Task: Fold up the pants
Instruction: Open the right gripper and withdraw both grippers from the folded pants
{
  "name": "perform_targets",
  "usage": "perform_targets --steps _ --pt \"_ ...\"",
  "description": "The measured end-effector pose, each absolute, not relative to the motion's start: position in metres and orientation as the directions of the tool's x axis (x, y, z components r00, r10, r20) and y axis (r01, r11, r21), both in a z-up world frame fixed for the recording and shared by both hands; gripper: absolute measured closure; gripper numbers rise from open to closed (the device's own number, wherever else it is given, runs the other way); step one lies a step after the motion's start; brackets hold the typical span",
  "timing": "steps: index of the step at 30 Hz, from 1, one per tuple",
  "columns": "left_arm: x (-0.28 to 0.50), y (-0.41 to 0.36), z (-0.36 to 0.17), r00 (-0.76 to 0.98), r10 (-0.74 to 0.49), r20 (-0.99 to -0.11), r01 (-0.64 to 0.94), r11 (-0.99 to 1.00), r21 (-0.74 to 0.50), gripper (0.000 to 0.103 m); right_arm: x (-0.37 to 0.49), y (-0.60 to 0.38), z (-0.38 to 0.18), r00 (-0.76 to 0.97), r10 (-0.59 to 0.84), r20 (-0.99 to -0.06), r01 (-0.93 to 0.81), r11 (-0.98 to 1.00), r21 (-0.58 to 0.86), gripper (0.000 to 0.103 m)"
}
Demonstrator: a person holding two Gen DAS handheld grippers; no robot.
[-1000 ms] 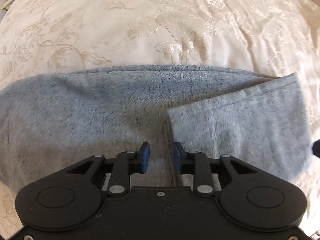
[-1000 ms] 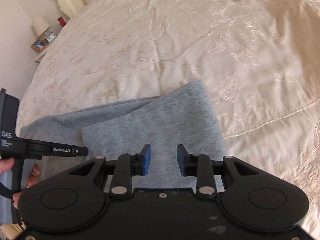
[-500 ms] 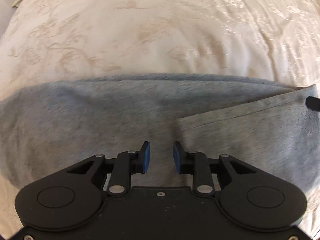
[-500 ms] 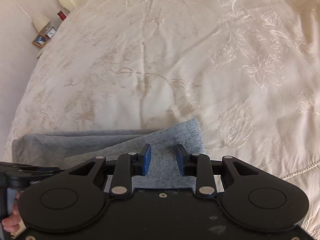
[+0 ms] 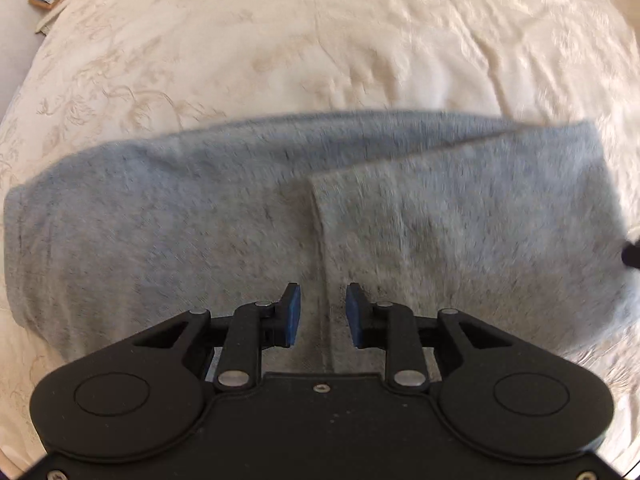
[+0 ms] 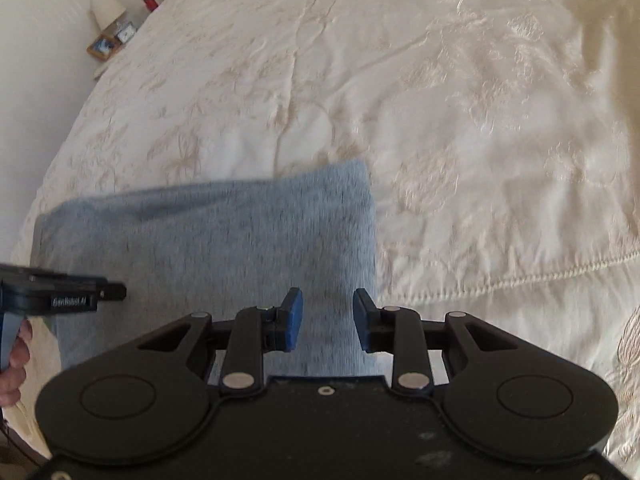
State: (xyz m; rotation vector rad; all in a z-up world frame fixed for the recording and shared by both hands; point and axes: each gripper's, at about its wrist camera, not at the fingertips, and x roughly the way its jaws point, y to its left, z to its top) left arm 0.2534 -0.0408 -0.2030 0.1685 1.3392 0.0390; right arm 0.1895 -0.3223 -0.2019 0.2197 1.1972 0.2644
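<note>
My left gripper hangs with its jaws parted and empty over the grey sweatpants, right above the edge of the folded-over layer. My right gripper, whose jaws have just been opening, holds nothing above the pants' right end. The pants lie flat on the cream embroidered bedspread. A bedside picture frame stands beyond.

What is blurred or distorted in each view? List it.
Left wrist view: pants smeared by motion blur, bedspread bulges from fisheye, left gripper sharp. Right wrist view: pants streaked, bedside clutter soft, right gripper crisp.
</note>
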Motion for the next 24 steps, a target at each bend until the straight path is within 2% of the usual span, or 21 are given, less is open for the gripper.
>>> perform_targets --steps 3,6,12,20,24 --pt "0.253 -0.044 -0.222 0.212 0.158 -0.964 0.071 0.982 0.177 0.066 0.165 -0.315 -0.227 0.262 0.236 -0.936 -0.098 0.971 0.218 0.072" --pt "0.255 -0.046 -0.218 0.213 0.166 -0.963 0.053 0.982 0.181 0.066 0.153 -0.323 -0.233 0.258 0.250 -0.933 -0.042 0.968 0.247 0.072" --pt "0.242 -0.033 -0.186 0.236 0.158 -0.959 -0.006 0.987 0.161 0.066 0.138 -0.329 -0.203 0.320 0.236 -0.918 -0.036 0.971 0.237 0.072" --pt "0.203 0.022 -0.138 0.270 0.203 -0.941 -0.181 0.971 0.157 0.066 0.116 -0.310 -0.159 0.375 0.172 -0.911 -0.132 0.983 0.131 0.072" --pt "0.184 0.051 -0.129 0.265 0.252 -0.931 -0.237 0.953 0.191 0.066 0.115 -0.288 -0.149 0.359 0.195 -0.913 -0.150 0.977 0.150 0.072"
